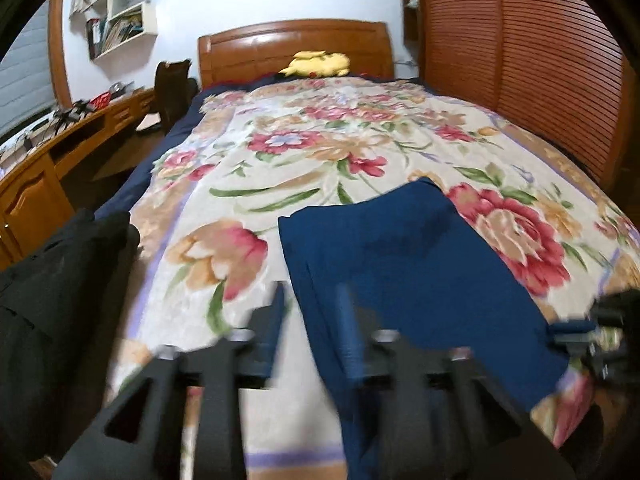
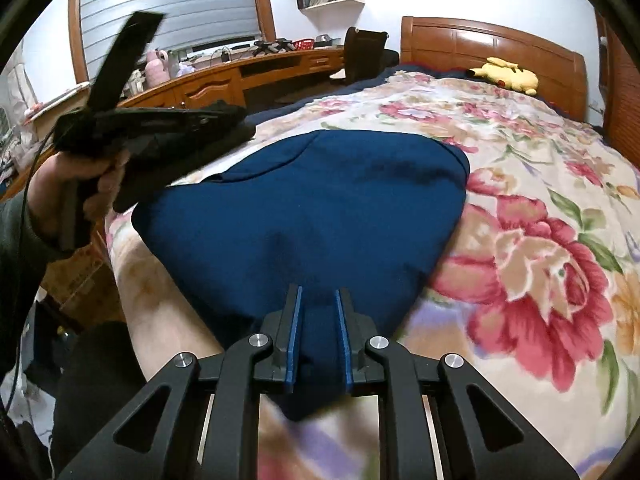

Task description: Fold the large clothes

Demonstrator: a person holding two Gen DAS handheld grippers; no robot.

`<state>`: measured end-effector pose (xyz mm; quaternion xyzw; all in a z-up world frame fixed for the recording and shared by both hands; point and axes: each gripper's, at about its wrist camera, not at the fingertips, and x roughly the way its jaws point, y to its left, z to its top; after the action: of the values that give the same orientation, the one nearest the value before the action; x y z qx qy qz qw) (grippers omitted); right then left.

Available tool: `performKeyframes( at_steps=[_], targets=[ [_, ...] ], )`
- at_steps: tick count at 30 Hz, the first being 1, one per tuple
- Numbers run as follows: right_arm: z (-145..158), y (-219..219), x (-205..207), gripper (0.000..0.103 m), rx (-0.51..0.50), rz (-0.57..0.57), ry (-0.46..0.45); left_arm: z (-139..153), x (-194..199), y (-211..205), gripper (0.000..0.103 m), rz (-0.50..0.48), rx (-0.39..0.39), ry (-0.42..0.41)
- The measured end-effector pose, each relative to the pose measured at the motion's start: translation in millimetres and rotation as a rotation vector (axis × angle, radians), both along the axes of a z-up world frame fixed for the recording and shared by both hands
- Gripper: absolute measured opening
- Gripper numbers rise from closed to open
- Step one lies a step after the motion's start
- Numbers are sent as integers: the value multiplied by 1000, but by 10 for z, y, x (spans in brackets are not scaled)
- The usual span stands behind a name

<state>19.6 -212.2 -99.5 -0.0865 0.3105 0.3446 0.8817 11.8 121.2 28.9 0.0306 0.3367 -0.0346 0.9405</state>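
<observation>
One floral bedspread (image 2: 520,248) under navy garment (image 2: 320,208); right jaws gripping it, left apart.

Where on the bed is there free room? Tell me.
Free: the flowered blanket between the blue garment and the yellow plush toy; also the strip left of the garment. Crowded: the near edge, where the right gripper pinches the garment.

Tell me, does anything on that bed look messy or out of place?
Not really. The blue garment lies folded on the floral blanket, its near corner bunched between the right claw. A yellow plush toy rests by the headboard.
</observation>
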Motion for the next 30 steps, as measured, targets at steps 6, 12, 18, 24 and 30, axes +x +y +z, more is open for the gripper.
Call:
performKeyframes(
  at_steps=[6,12,18,24,30],
  targets=[
    [76,35,-15,17,-33,0,-26,-64,-410,124,58,-18,-44,-51],
    [245,-23,174,36,-50,-65,-68,-265,-650,229,59,3,-67,-72],
    [245,-14,617,46,-92,-142,-73,-485,-801,277,59,8,-84,-63],
    [140,77,1159,63,-87,-223,-35,-618,-960,280,59,8,-89,-47],
    [1,262,1604,64,-88,-263,27,-702,-1016,236,59,-4,-91,-34]
  ],
)
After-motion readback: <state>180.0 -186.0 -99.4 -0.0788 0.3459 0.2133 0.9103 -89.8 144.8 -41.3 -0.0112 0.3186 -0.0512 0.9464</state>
